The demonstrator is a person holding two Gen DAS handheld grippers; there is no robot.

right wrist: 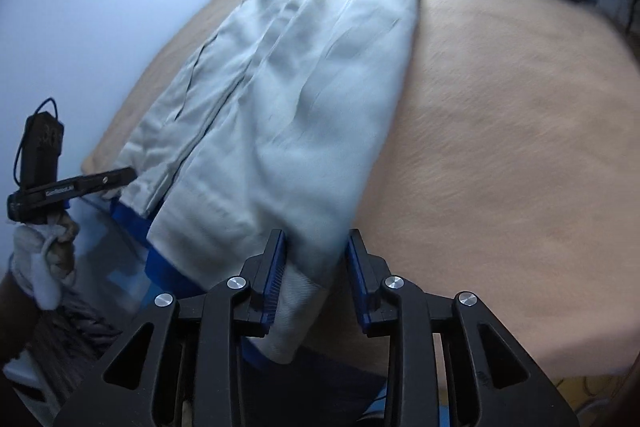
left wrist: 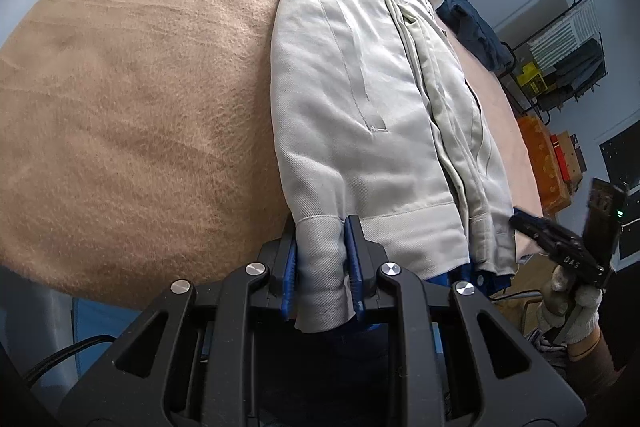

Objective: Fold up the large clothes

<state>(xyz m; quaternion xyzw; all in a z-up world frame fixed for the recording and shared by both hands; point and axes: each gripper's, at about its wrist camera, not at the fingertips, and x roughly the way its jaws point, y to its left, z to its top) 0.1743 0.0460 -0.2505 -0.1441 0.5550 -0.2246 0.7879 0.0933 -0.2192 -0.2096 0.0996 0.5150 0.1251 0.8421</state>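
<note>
A light grey-beige jacket (left wrist: pixel 360 87) with blue lining lies lengthwise on a tan blanket (left wrist: pixel 120 87). My left gripper (left wrist: pixel 321 243) is shut on the jacket's ribbed cuff (left wrist: pixel 320 287) at the near edge, both blue pads pressing the cloth. In the right wrist view, which is blurred, the jacket (right wrist: pixel 300 107) runs away from my right gripper (right wrist: pixel 316 241). Its other cuff (right wrist: pixel 296 307) hangs between the fingers, against the left pad with a gap to the right pad, so this gripper is open. Each gripper shows in the other's view, held by a gloved hand (right wrist: pixel 40 259).
The tan blanket (right wrist: pixel 500 147) spreads wide on both sides of the jacket. A dark blue garment (left wrist: pixel 468 19) lies at the far end. A wire rack (left wrist: pixel 560 67) and an orange crate (left wrist: pixel 536 155) stand beyond the bed's right side.
</note>
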